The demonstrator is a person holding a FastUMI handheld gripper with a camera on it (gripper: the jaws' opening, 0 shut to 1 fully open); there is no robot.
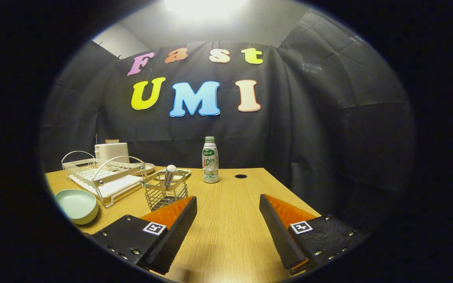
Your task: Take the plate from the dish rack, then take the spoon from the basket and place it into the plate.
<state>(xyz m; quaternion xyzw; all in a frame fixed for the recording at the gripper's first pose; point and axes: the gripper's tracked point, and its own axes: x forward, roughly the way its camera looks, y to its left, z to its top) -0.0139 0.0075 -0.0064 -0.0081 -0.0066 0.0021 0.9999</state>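
Wooden table (226, 220) underfoot of everything, pale grain running away from the camera toward the black cloth wall. Gripper (228, 206) hanging above the bare middle of the tabletop, fingers spread wide apart, grasping nothing, only wood grain between them. Just ahead of the left finger, nearly touching its tip: wire basket (165, 194), upright, with the spoon (169, 175) standing in it, rounded handle end poking up above the rim. Further left and slightly beyond the basket: white wire dish rack (102, 175) on its drain tray, arched handles at either end; no telling from here whether anything stands inside its slots. Left of the left finger, near the table's front edge and well apart from the rack's near corner: pale green plate (77, 205), rather deep and bowl-like, lying flat on the wood, unfilled. Behind the rack, against the wall: white boxy appliance (111, 151), upright. Between rack and basket, further back: a shallow white dish (146, 168) and a small flat tray (179, 173) partly hidden by the basket and spoon, too small to tell more. Straight beyond the gap between the fingers, a touch left of centre: plastic bottle (210, 160) with a green cap, standing upright near the far edge. Just right of the bottle: a dark round hole (241, 176) in the tabletop.
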